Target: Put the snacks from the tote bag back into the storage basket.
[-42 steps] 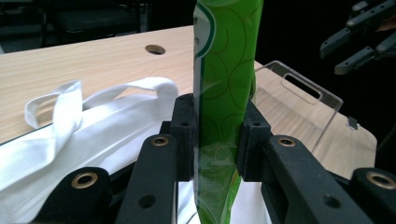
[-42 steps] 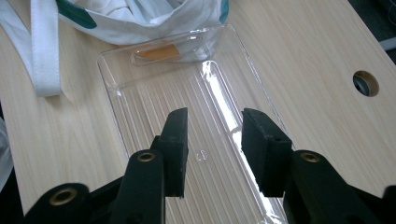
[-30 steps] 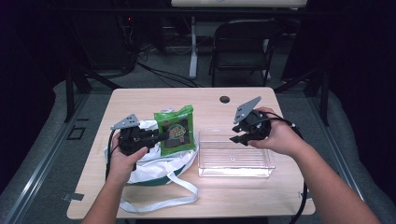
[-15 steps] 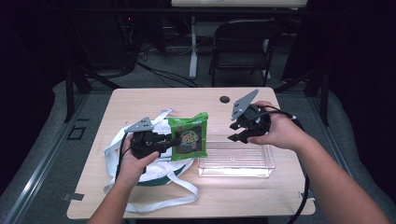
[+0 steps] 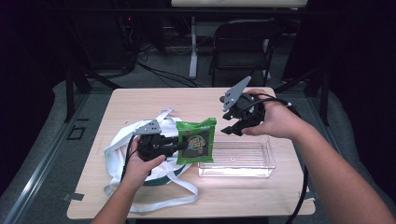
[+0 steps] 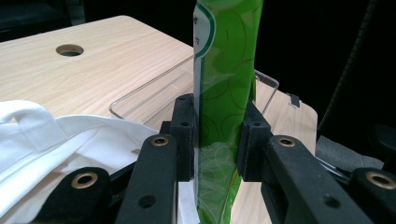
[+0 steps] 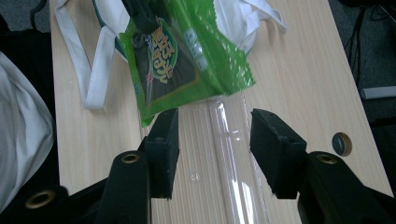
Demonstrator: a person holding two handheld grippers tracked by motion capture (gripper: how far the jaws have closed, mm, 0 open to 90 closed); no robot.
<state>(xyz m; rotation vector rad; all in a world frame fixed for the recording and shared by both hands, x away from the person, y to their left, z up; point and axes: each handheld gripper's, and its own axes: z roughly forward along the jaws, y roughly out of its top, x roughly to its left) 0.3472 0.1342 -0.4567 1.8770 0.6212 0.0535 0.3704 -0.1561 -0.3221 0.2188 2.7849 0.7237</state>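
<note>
Nearest me, my left gripper is clamped tight on the edge of a green snack packet, holding it upright in the air between a white cloth bag and a clear plastic bin. The bag lies crumpled on the wooden table beneath my left hand. Farther off, my right gripper hovers above the bin's far edge; its jaws have just been opening, stand well apart and hold nothing. I judge the packet is midway from bag to bin. Next, I must carry it over the bin, lower it and release.
</note>
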